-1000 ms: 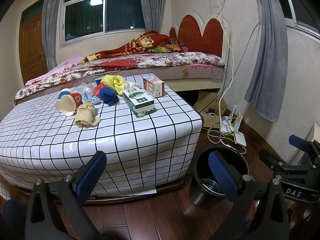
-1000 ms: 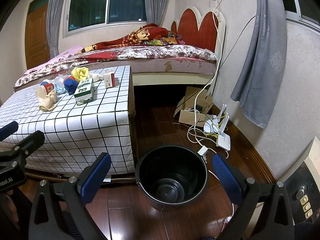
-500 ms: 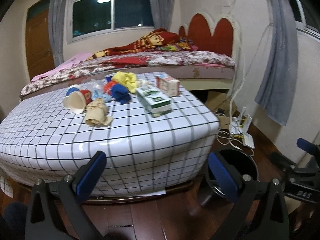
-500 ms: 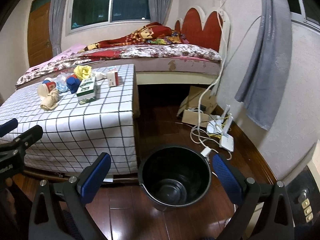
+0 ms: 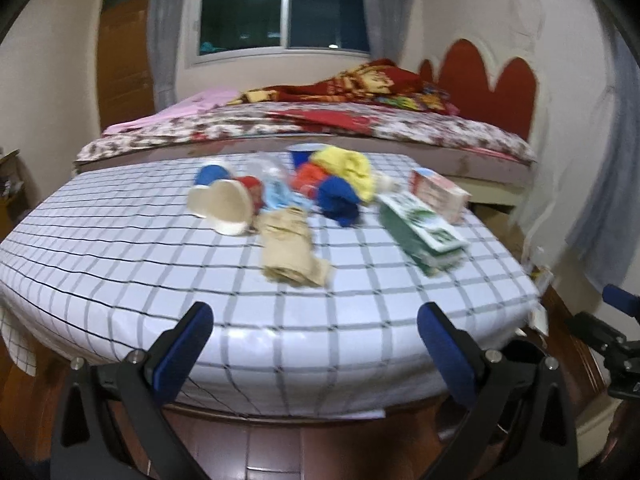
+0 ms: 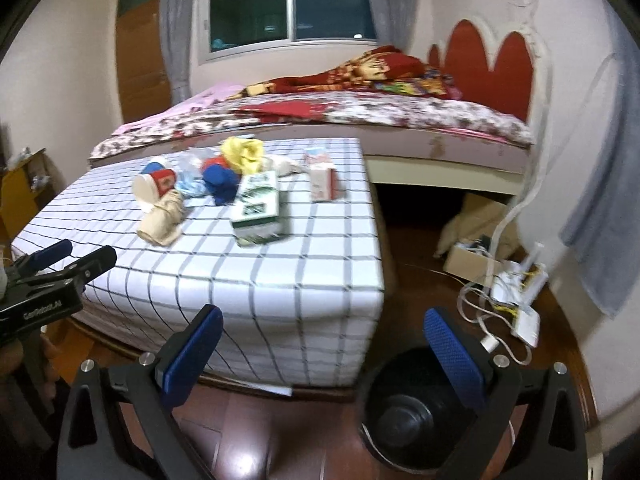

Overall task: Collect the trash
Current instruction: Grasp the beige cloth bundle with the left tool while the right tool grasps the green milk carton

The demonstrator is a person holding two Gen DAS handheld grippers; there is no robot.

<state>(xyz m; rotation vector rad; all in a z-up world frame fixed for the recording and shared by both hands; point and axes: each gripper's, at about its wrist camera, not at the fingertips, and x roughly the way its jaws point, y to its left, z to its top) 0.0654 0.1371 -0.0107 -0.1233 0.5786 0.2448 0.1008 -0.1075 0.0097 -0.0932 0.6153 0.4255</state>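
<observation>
- Hovering low at the near edge of the checked table [image 5: 120, 264], the left gripper [image 5: 312, 344] has its jaws wide and empty, likely lining up on the trash
- Trash sits clustered on the far half: a tan crumpled bag [image 5: 292, 248], a paper cup [image 5: 226, 208], a green carton [image 5: 420, 236]
- Right gripper [image 6: 320, 344] is wide and empty too, near the table's right corner
- Only the right view shows the black bin [image 6: 404, 408] on the floor, presumably kept close for dropping
</observation>
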